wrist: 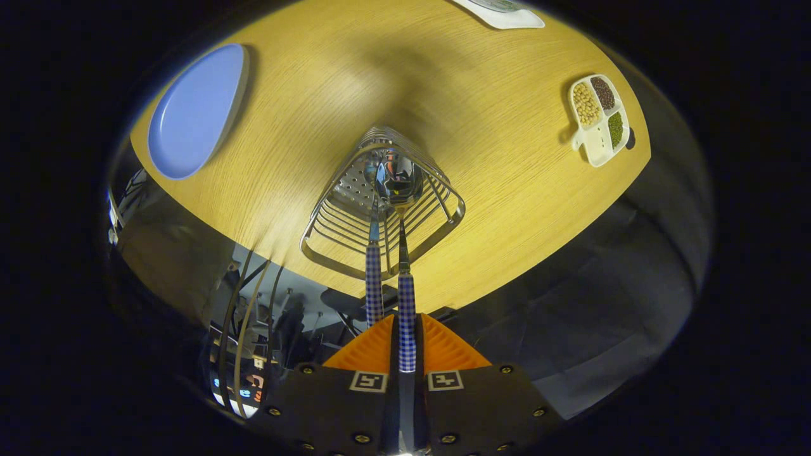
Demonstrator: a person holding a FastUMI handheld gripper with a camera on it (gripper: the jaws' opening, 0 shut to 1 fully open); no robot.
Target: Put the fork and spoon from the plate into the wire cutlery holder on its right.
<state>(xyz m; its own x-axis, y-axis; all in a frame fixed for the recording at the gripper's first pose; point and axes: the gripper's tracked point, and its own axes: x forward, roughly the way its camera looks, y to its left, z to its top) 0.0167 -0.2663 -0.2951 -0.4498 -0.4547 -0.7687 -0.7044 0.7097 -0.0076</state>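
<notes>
While my gripper [405, 342] pinched the spoon [403, 209] by its checked handle between both orange fingers [443, 348], its bowl hung inside the wire holder [437, 234] at mid-frame, beside the fork [374, 278] already standing there. I judged the risks plain: letting go from this height could bounce the spoon against the fork or tip the light holder, which sat near the table [481, 107] edge. I held the tool pointing steeply down over the holder. The plate [190, 120], upper left, lay bare.
</notes>
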